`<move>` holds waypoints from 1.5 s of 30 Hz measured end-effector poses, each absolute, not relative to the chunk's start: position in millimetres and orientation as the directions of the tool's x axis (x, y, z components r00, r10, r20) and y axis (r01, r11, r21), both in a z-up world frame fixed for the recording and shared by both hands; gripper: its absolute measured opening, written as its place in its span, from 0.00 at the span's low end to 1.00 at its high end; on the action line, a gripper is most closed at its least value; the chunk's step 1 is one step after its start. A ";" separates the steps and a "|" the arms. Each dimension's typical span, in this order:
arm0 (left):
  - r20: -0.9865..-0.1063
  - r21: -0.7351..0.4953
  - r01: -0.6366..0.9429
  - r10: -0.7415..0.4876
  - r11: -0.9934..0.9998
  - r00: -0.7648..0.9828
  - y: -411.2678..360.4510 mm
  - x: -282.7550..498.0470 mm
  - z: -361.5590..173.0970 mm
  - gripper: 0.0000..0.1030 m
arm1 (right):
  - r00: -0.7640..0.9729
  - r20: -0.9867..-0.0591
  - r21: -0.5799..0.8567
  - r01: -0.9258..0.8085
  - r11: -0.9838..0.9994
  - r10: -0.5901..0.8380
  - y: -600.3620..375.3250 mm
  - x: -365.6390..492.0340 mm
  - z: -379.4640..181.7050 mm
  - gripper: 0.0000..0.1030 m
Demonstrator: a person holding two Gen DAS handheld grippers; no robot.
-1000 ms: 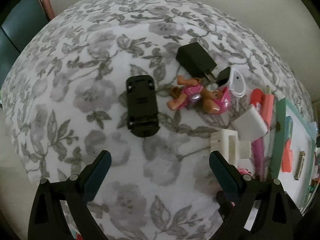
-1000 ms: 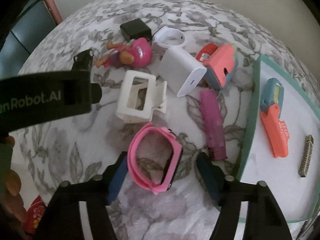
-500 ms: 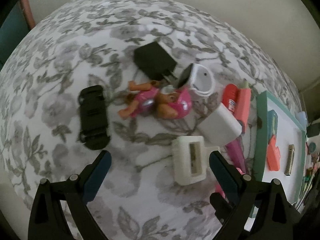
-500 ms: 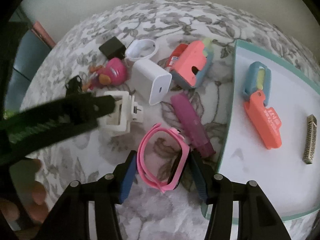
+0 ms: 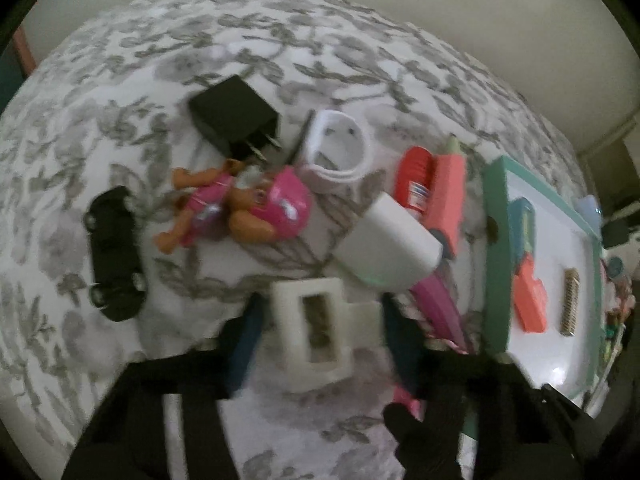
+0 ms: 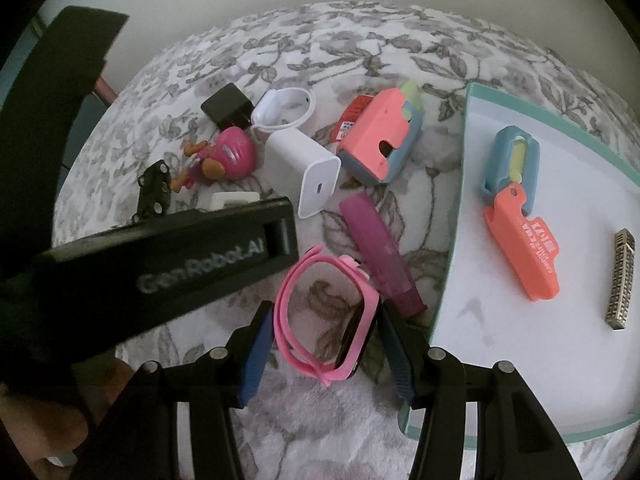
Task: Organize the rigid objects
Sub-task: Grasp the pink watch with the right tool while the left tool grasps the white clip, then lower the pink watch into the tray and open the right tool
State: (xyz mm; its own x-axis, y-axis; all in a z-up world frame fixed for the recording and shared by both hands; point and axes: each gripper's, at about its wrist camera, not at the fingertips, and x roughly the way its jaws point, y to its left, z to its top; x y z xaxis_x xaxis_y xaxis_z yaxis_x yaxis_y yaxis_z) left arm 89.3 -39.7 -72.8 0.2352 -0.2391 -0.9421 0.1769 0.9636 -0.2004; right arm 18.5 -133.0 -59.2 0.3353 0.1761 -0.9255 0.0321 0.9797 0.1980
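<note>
White frame (image 5: 310, 330) lies between the closing left fingers (image 5: 248, 330), not yet visibly touched. Pink watch (image 6: 328, 320) sits gripped between the right fingers (image 6: 256, 354).

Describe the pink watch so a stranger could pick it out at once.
Start at the teal-rimmed white tray on the floral cloth. Just left of its edge, beside the purple pen, the pink watch stands on edge between the right tool's fingers. It is the only closed pink loop with a dark screen.
</note>
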 end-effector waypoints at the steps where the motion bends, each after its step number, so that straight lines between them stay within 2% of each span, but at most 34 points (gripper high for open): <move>1: -0.942 -0.195 0.188 -0.237 0.963 0.236 -41.7 88.8 -72.9 0.52 | 0.335 -0.925 0.200 0.033 0.979 0.177 -133.2 18.3 -59.0 0.54; 9: -0.936 -0.211 0.202 -0.257 0.956 0.241 -39.8 85.8 -66.3 0.51 | 0.335 -0.924 0.211 0.038 0.977 0.186 -133.6 18.7 -58.5 0.54; 21: -0.859 -0.240 0.194 -0.301 0.951 0.415 -24.5 77.9 0.6 0.51 | 0.408 -0.891 0.246 0.067 0.967 0.199 -146.3 10.4 -28.9 0.54; 25: -0.856 -0.236 0.220 -0.309 0.947 0.414 -37.1 74.0 12.6 0.51 | 0.457 -0.875 0.227 0.094 0.969 0.160 -158.2 5.5 -13.2 0.54; 34: -0.881 -0.235 0.303 -0.334 0.924 0.335 -90.7 60.8 13.8 0.51 | 0.458 -0.889 0.155 0.317 0.936 -0.008 -230.2 -9.1 -9.4 0.54; 45: -0.892 -0.233 0.451 -0.374 0.861 0.255 -174.8 19.5 1.4 0.51 | 0.388 -0.892 0.082 0.641 0.763 -0.230 -334.8 -51.6 -16.9 0.54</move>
State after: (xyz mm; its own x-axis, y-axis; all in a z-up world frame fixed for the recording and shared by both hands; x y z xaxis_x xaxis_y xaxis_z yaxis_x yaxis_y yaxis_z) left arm 19.5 -174.8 1.4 0.2545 -0.3745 -0.8916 0.4514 0.8614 -0.2329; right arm -51.6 -334.8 -16.9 0.3883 -0.2298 -0.8924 0.6409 0.7632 0.0823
